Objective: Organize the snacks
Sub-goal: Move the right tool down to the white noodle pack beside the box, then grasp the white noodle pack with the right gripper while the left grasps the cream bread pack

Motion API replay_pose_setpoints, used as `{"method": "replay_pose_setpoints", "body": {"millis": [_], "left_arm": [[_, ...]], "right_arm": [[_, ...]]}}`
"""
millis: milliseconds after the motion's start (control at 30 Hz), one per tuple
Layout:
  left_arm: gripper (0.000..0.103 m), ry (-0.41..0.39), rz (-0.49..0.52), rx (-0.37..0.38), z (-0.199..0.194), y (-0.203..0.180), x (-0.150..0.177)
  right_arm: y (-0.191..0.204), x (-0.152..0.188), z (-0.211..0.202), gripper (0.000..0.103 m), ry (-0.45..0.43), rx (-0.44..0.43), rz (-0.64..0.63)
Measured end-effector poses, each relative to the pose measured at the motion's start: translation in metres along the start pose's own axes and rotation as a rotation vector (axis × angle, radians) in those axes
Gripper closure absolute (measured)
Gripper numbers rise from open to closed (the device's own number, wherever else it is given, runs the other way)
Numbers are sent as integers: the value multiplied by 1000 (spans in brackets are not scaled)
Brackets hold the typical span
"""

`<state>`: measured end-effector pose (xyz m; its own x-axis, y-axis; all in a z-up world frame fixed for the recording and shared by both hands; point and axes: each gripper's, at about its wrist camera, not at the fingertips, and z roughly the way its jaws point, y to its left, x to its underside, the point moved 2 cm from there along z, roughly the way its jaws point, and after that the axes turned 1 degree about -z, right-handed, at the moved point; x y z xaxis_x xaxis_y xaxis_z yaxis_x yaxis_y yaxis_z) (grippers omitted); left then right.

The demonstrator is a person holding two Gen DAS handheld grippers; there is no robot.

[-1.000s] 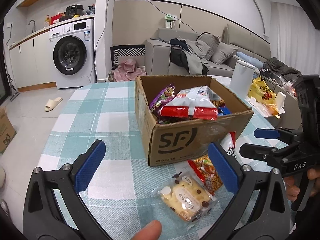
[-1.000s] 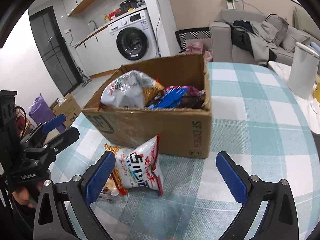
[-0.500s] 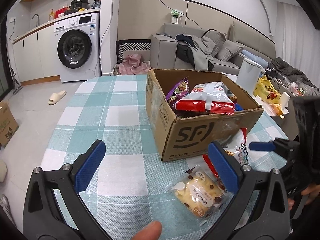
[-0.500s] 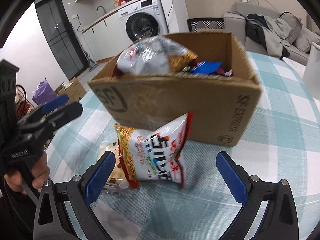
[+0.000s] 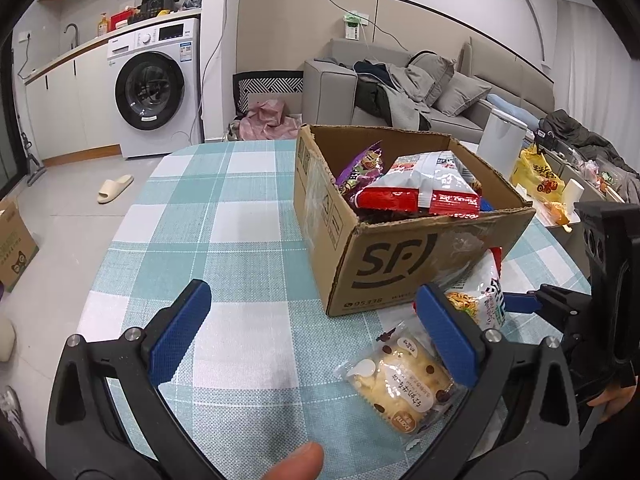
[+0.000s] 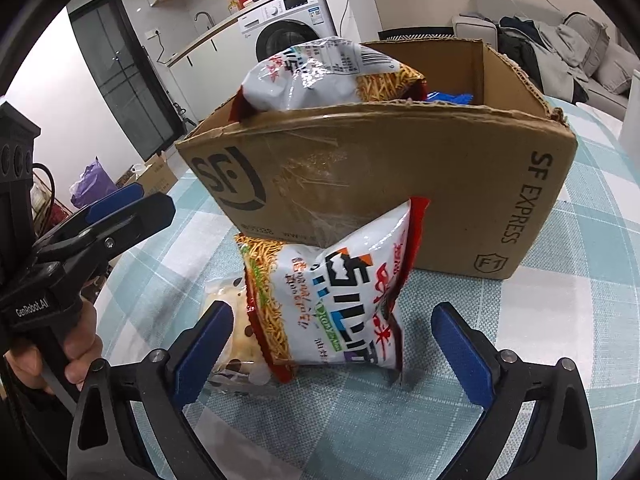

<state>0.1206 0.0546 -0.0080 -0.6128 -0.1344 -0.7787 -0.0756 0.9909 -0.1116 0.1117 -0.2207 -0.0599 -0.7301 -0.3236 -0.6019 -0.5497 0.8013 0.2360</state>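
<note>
A cardboard SF box (image 5: 404, 258) (image 6: 400, 176) stands on the checked tablecloth and holds several snack bags. A white-and-red noodle snack bag (image 6: 332, 296) (image 5: 486, 296) leans against the box front. A clear-wrapped chocolate-chip cake (image 5: 400, 380) (image 6: 236, 340) lies on the cloth beside it. My right gripper (image 6: 332, 344) is open, its blue pads on either side of the noodle bag's lower end, close in front of it. My left gripper (image 5: 312, 332) is open and empty over the cloth, its right pad just above the cake.
The checked table (image 5: 224, 220) stretches left of the box. A white bin (image 5: 500, 140) and a yellow bag (image 5: 538, 176) stand beyond the table's right side. A washing machine (image 5: 154, 88) and a sofa (image 5: 400, 80) are behind.
My right gripper has moved down and in toward the noodle bag, which now sits between its open fingers. My left gripper has drifted left, away from the box and cake.
</note>
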Motion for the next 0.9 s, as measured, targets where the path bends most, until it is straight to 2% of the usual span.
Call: {"method": "replay_pose_setpoints", "body": {"millis": [167,267,400,500,767,900], "left_arm": [[1,22,-6,2,6,1,2],[1,43,-17,14,9,2,4],[1,37,-2,12,11,1,4],[1,41,-1,16,12,0,5],[1,56,13,23,14,-3,7],[1,71,20,31,17,-5,10]], "right_arm": [[-4,-2,4,6,-10,5,5],[-3,-2,8,16,-6,-19,14],[-3,-3,6,35,-14,-50,13],[-3,-3,4,43,-22,-56,12],[-5,-10,-22,46,-49,-51,-27],[-8,-18,-47,46,-99,-43,-32]]}}
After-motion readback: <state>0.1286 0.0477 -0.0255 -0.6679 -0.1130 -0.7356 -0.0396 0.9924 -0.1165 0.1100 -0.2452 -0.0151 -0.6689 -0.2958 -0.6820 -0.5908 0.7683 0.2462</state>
